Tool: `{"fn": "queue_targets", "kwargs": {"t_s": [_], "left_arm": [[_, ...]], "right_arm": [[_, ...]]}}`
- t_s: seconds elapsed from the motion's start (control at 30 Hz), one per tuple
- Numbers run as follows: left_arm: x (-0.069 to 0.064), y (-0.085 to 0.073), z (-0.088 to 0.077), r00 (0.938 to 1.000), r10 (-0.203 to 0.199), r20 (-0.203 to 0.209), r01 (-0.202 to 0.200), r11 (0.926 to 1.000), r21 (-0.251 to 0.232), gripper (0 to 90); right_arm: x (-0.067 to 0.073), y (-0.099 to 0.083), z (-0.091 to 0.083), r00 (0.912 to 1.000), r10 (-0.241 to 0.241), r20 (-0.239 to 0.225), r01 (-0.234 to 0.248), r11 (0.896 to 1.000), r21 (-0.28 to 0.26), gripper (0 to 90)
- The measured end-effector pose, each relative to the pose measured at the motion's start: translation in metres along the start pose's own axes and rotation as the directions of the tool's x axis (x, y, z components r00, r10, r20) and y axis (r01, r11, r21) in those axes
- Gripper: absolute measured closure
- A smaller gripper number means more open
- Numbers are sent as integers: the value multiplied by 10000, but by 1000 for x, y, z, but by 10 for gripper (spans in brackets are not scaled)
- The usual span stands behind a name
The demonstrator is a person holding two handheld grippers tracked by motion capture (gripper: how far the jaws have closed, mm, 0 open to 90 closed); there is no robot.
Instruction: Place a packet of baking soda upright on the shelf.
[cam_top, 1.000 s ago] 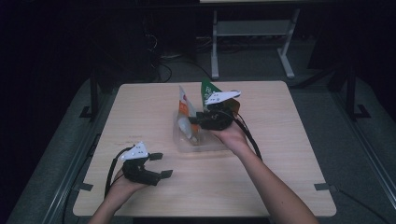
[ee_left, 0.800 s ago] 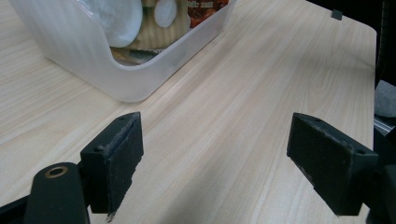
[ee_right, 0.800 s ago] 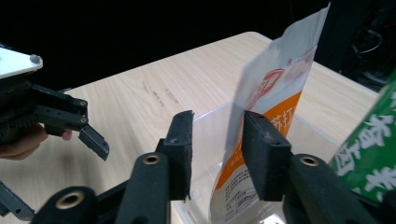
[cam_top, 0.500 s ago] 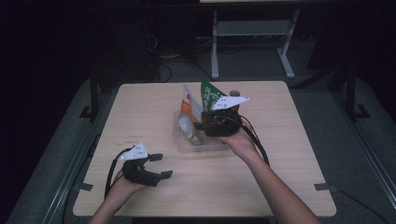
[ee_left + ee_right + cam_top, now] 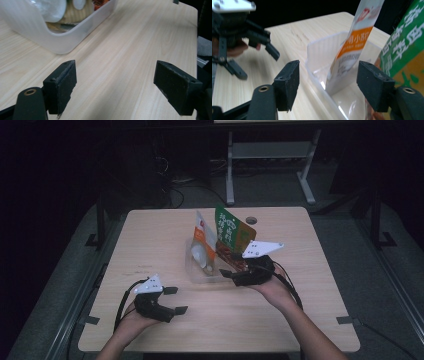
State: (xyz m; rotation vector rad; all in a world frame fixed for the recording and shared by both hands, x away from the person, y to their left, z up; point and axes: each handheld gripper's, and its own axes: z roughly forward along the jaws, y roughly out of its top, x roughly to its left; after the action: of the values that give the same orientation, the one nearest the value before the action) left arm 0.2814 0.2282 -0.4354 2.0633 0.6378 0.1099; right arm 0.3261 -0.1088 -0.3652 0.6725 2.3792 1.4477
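A clear plastic bin [image 5: 200, 277] sits at the middle of the wooden table. An orange-and-white packet [image 5: 204, 242] and a green packet [image 5: 231, 232] stand upright in it. My right gripper [image 5: 229, 276] is at the bin's near right corner, pointing left. Its jaws have just been opening and stand apart with nothing pressed between them. In the right gripper view [image 5: 328, 85] the bin wall [image 5: 322, 52], orange packet [image 5: 354, 47] and green packet [image 5: 404, 47] lie just ahead. My left gripper [image 5: 177, 300] rests open and empty at the front left. The left gripper view [image 5: 115, 85] shows bare wood between its pads, with the bin [image 5: 50, 42] further off.
A round cable hole [image 5: 251, 220] lies in the table's back edge behind the bin. A white metal stand [image 5: 270, 160] is on the dark floor beyond the table. The left gripper [image 5: 257, 63] shows across the table in the right gripper view.
My right gripper has drawn back from the green packet toward the near side of the bin, and its jaws have spread. Both packets stay upright. The left gripper has kept still.
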Motion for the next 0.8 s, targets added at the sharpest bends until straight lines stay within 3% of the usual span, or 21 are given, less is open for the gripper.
{"fn": "queue_targets", "kwargs": {"t_s": [0.2, 0.5, 0.57, 0.8], "left_arm": [[-2, -1, 0, 9992, 381, 124, -385, 9989, 275, 180], [-6, -2, 1, 9982, 496, 340, -509, 9980, 385, 177], [-6, -2, 0, 9973, 673, 305, -691, 9957, 620, 173], [-7, -2, -7, 9976, 542, 437, -571, 9960, 683, 171]], "right_arm": [[6, -17, -12, 10000, -38, -35, 39, 9998, 214, 337], [10, -42, -32, 9999, 82, 109, -87, 9988, 478, 283], [9, -49, -35, 9998, 130, 124, -136, 9984, 543, 282], [11, -75, -40, 9996, 207, 174, -226, 9930, 1155, 261]]}}
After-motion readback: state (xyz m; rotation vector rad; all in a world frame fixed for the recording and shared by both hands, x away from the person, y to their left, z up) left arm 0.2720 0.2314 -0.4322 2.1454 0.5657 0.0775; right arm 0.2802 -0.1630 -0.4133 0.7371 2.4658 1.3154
